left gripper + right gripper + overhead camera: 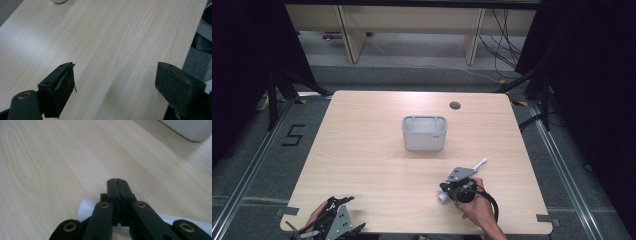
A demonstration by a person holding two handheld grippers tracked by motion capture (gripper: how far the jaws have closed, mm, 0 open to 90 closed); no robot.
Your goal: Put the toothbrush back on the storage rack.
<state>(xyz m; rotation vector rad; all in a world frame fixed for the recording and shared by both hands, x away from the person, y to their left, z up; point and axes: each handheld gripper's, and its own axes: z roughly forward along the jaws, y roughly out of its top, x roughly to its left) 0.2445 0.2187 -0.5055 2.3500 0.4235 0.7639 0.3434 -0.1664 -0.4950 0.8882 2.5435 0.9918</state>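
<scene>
A white, open-topped container (424, 132) stands at the table's middle; its base edge shows at the top of the left gripper view (58, 1) and its lower wall at the top right of the right gripper view (190, 128). A white tool with a thin handle (481, 163) lies on the table at the front right. My right gripper (455, 176) rests low over it, jaws shut tip to tip (117, 181), and the white tool (85, 207) crosses underneath them. My left gripper (349, 212) hovers at the front left corner, wide open (116, 70) over bare wood.
The wooden table (362, 150) has a round cable hole (455, 105) at the back right. Its front edge runs just right of my left gripper (180, 62). Dark curtains and frame legs flank the table; cables hang at the back right.
</scene>
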